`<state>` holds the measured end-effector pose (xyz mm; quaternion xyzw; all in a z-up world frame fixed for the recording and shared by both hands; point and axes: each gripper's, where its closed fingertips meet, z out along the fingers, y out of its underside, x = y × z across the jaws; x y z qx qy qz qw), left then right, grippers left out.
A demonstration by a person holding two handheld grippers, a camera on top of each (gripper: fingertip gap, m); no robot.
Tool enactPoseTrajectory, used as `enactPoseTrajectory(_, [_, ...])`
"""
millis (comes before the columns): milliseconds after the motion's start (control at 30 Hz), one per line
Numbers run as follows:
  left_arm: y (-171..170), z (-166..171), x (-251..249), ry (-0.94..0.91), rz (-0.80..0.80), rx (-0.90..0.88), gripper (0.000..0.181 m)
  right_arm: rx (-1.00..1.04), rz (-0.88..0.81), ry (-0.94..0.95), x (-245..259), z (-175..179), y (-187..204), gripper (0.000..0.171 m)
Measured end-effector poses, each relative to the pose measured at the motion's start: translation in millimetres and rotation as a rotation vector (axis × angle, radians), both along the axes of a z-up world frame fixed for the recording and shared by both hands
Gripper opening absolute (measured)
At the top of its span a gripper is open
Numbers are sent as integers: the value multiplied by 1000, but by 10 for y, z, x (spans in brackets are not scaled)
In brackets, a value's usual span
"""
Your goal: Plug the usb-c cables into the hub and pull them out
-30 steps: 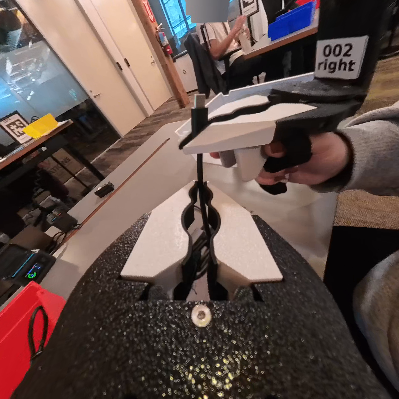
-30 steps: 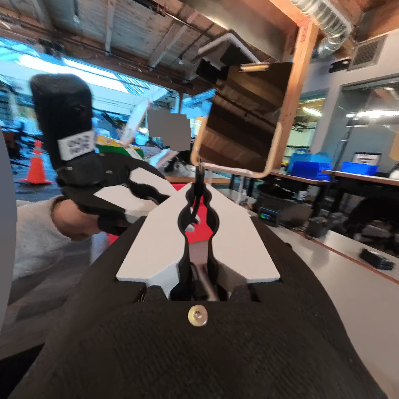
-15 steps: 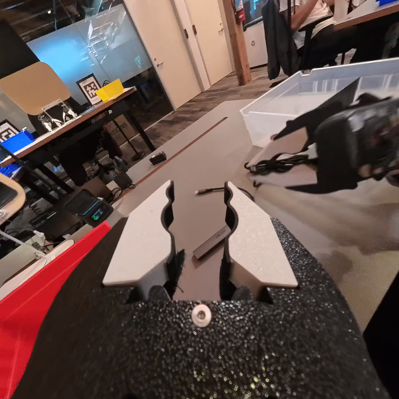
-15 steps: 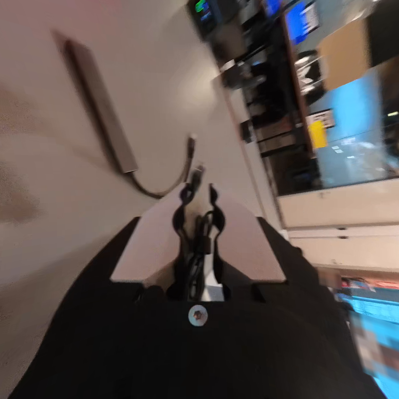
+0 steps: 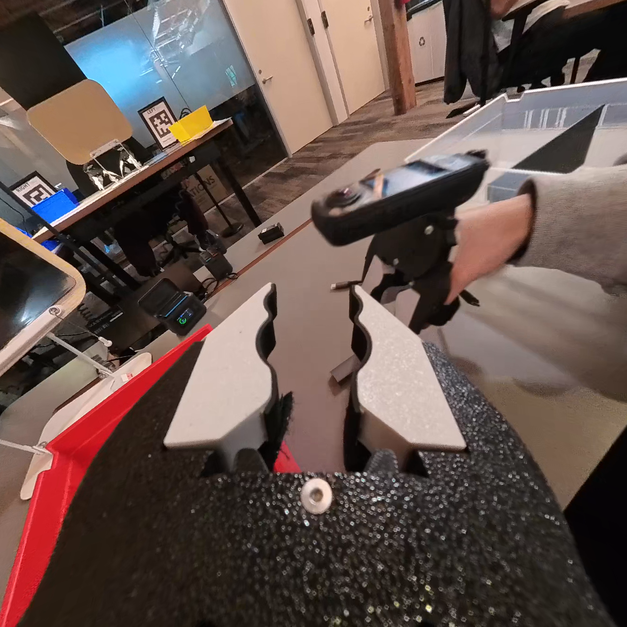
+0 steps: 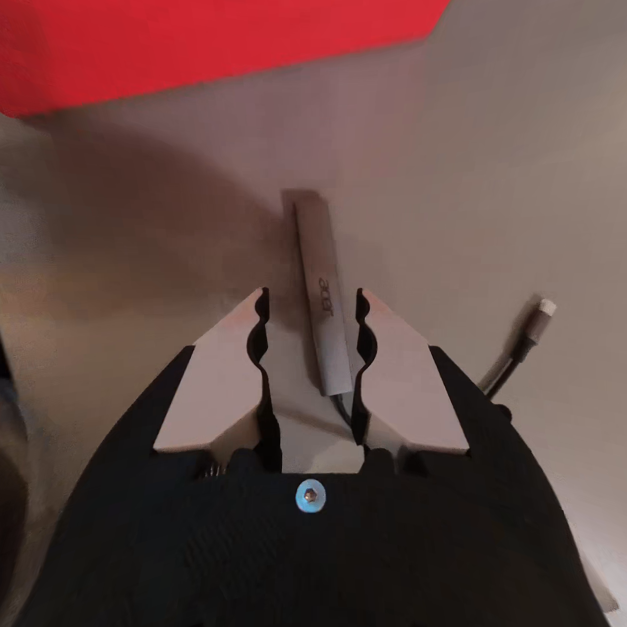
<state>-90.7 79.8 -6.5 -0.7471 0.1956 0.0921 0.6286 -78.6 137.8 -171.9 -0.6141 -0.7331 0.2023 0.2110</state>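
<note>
Between the spread fingers of the right gripper [image 6: 312, 291] lies the hub [image 6: 322, 295], a slim grey metal bar flat on the matte tabletop [image 6: 475, 169], just ahead of the tips. A second ago this gripper was clamped on a black usb-c cable held upright; now it holds nothing, its jaws stand apart, and it points down at the table. That cable has been let go, though where it fell cannot be made out in either view.

Off to the right of the right gripper curves the hub's own lead [image 6: 519, 342], a thin dark cord ending in a pale metal plug; motion blur softens it.

The left gripper [image 5: 312, 295] is likewise parted and empty, where a second ago it pinched the same cable lower down. One squared end of the hub [image 5: 344, 371] peeks out beside its right finger, and the lead's plug [image 5: 339, 286] rests just beyond the tips. To its left sits a glossy red plastic bin [image 5: 112, 441].

Both white, grainy-surfaced finger pairs have scalloped black inner edges. With nothing plugged in and no cable held, the next step is probably seizing the hub.
</note>
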Motion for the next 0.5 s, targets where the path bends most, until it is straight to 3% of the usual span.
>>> enactPoseTrajectory(67, [-8, -17, 14, 13, -12, -9, 41, -17, -10, -64, -9, -132, 55, 50])
enactPoseTrajectory(233, [-32, -115, 67, 28, -74, -54, 44, -122, -12, -44, -55, -168, -12, 20])
enactPoseTrajectory(300, [-60, -216, 154, 61, -146, -99, 57, -131, 30, -36, -34, -137, -59, 20])
enactPoseTrajectory(500, [-127, -594, 166, 462, -203, -188, 86, -284, 364, 125, 109, 551, -598, 19])
